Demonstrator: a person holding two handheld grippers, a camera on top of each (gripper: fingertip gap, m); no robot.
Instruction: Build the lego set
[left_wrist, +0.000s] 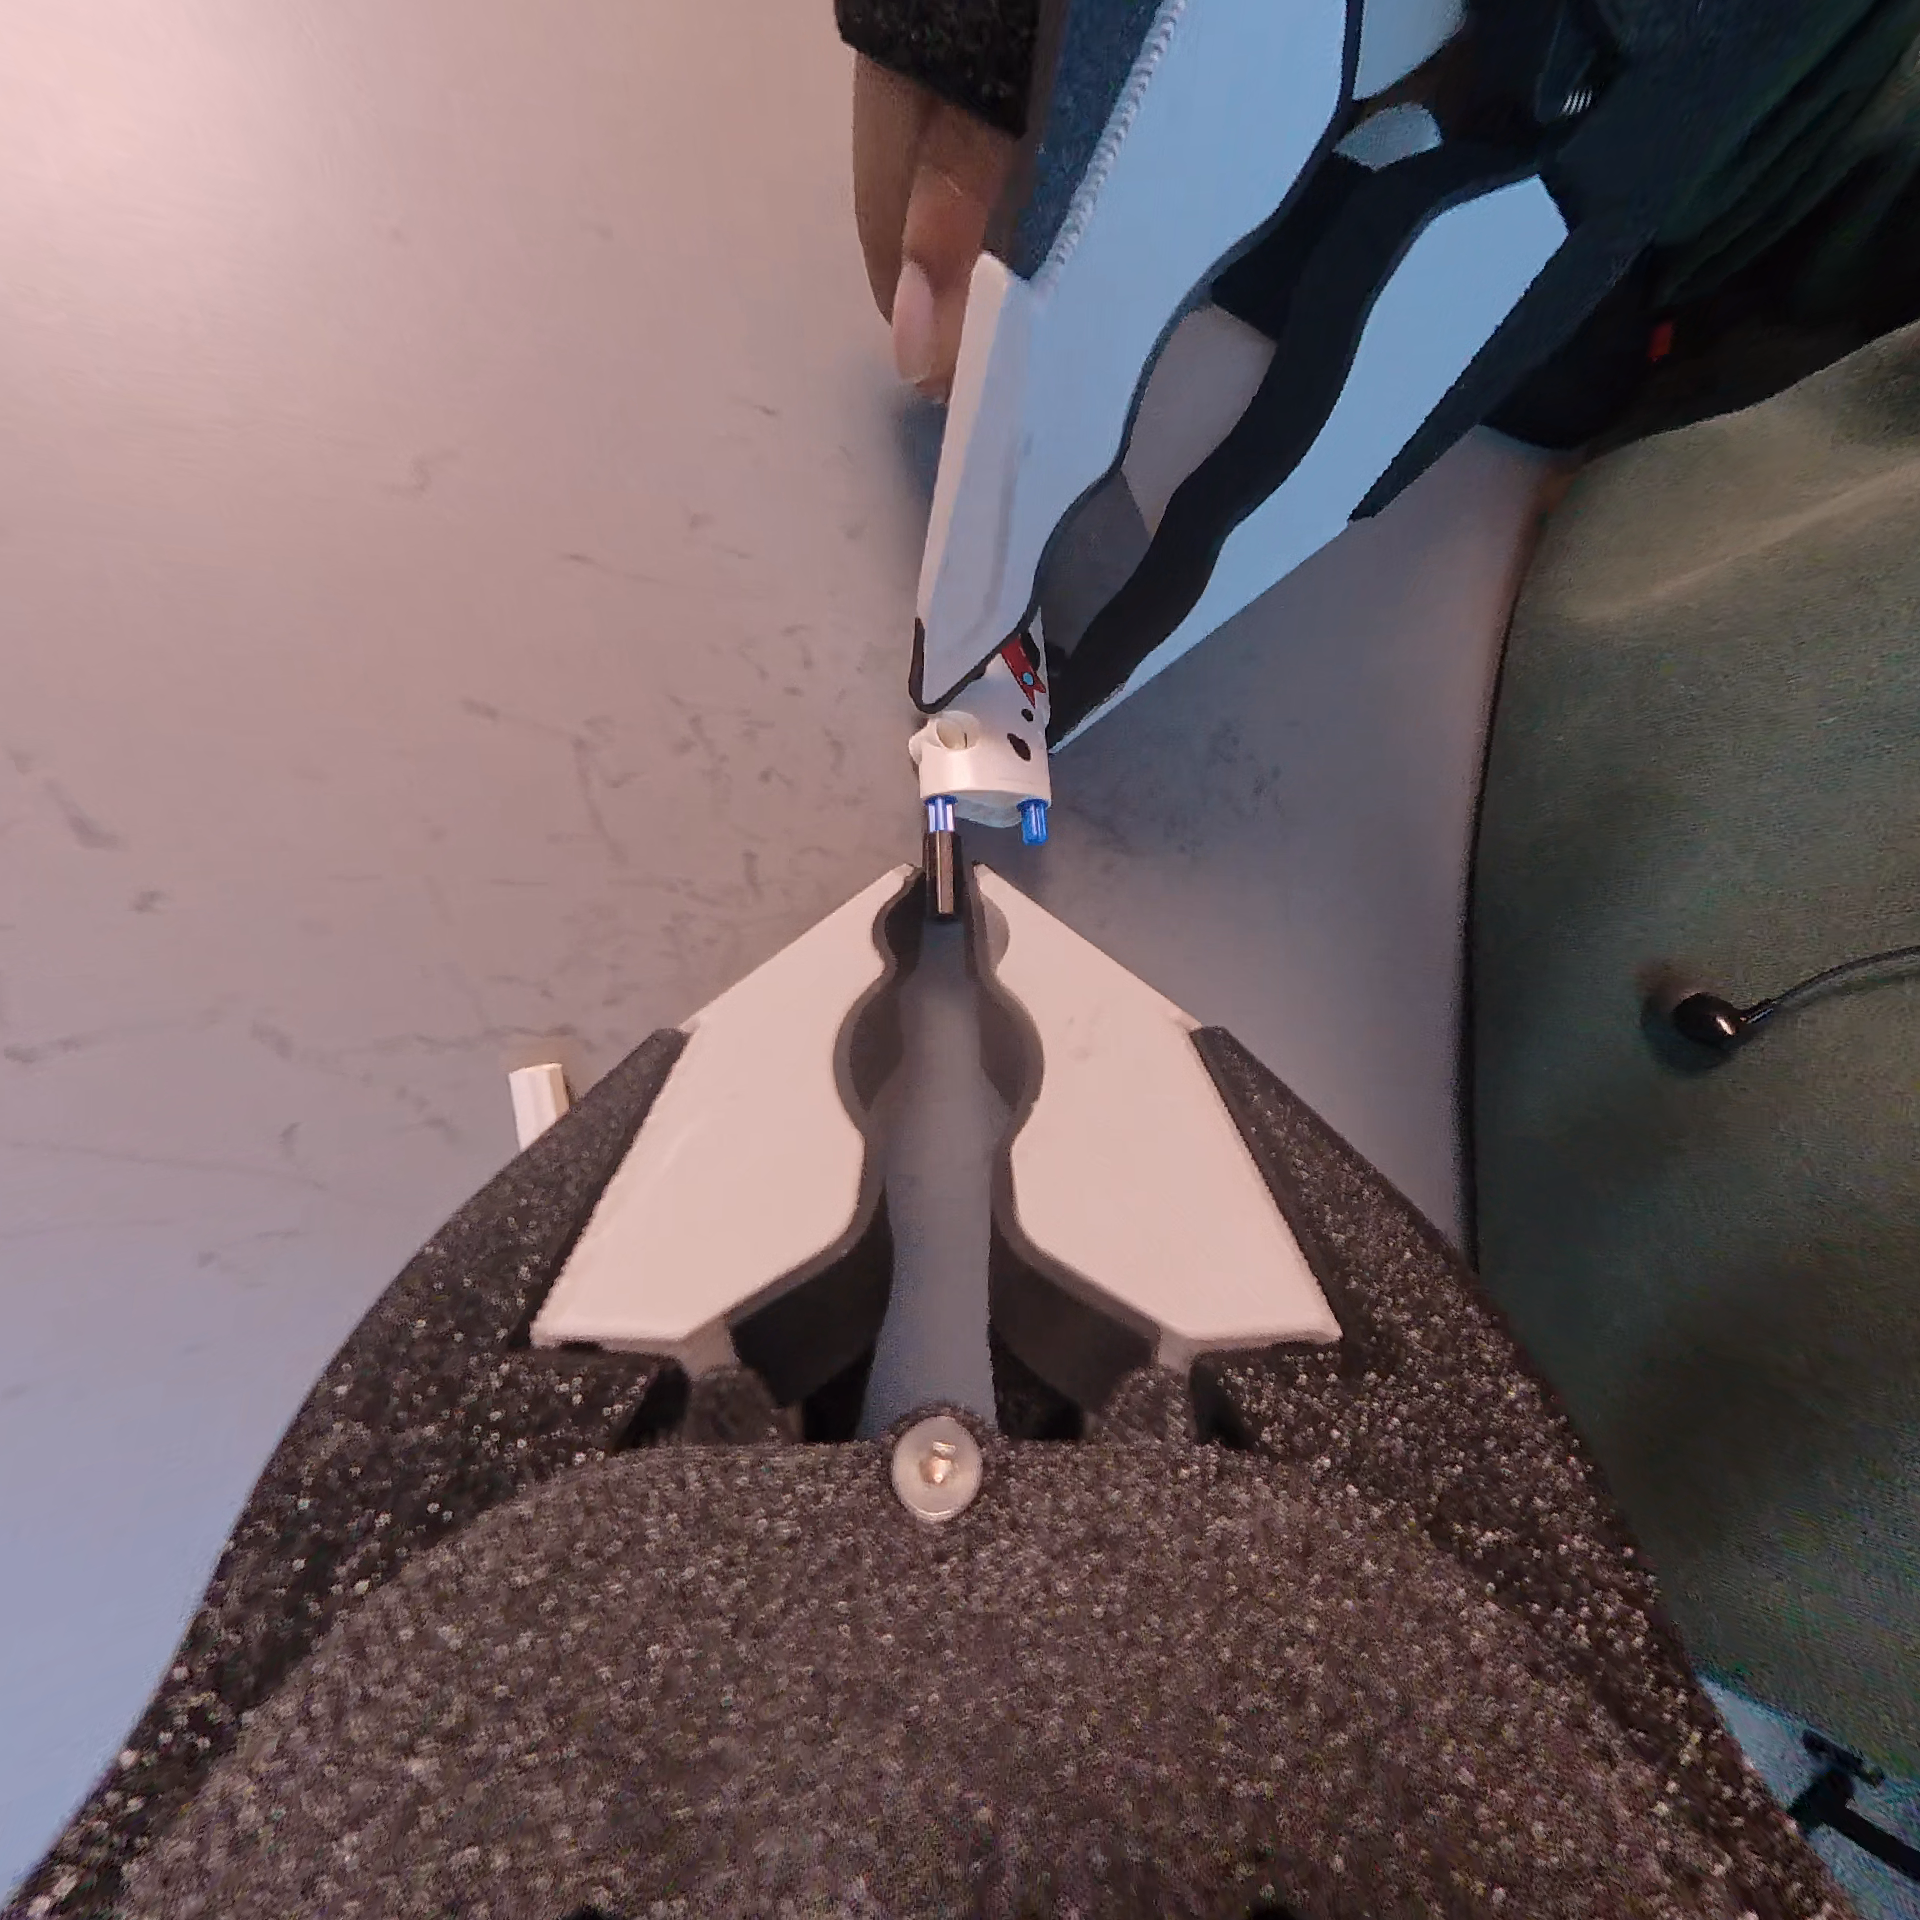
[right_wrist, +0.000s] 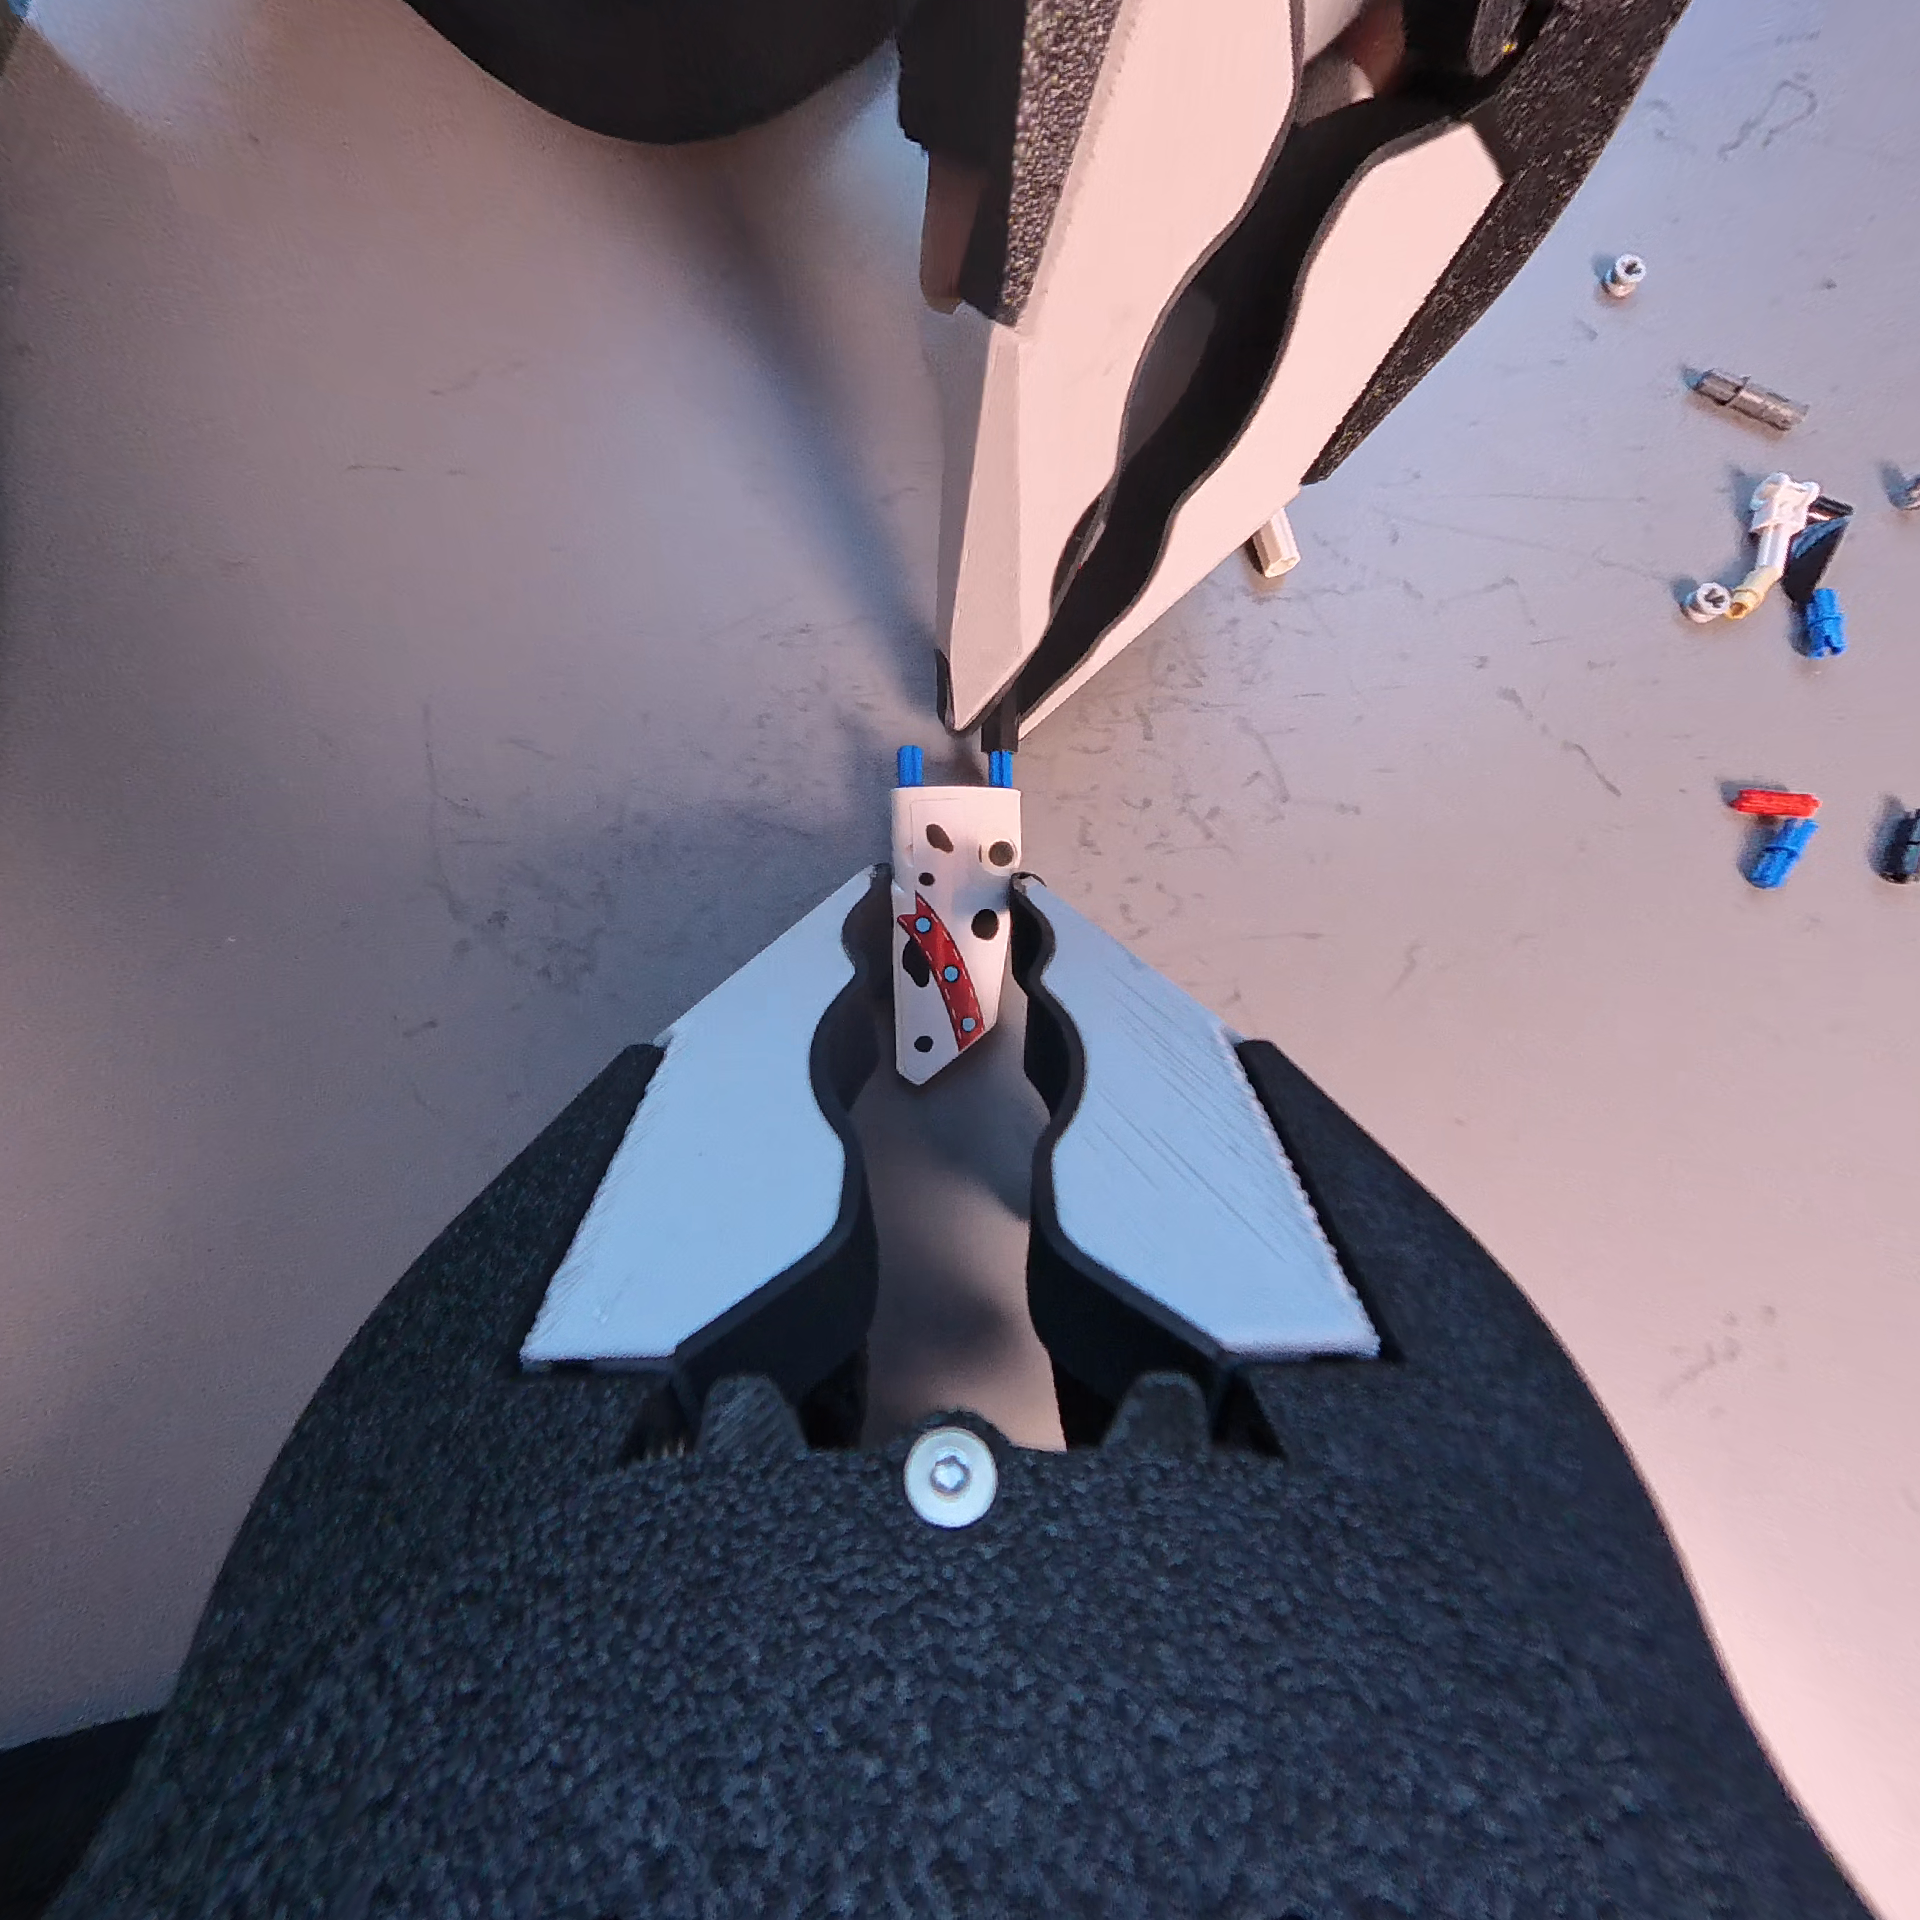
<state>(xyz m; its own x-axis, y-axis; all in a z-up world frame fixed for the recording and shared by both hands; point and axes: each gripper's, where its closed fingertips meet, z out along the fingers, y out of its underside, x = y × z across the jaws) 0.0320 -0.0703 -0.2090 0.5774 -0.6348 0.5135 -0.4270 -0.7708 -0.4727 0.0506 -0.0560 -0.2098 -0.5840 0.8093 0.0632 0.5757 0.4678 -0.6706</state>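
White spotted panel (right_wrist: 951, 935) with red stripe, two blue pins (right_wrist: 909, 770) at one end, black pin (left_wrist: 943, 873) touching one

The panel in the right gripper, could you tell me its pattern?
White panel with black spots and a red band; right wrist view.

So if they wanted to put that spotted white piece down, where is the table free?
The grey table is bare to the left of both tools, a wide open stretch. Right of the left tool it gets crowded: loose parts lie there, among them a blue pin, a red piece and a grey pin. The right tool holds the spotted white piece.
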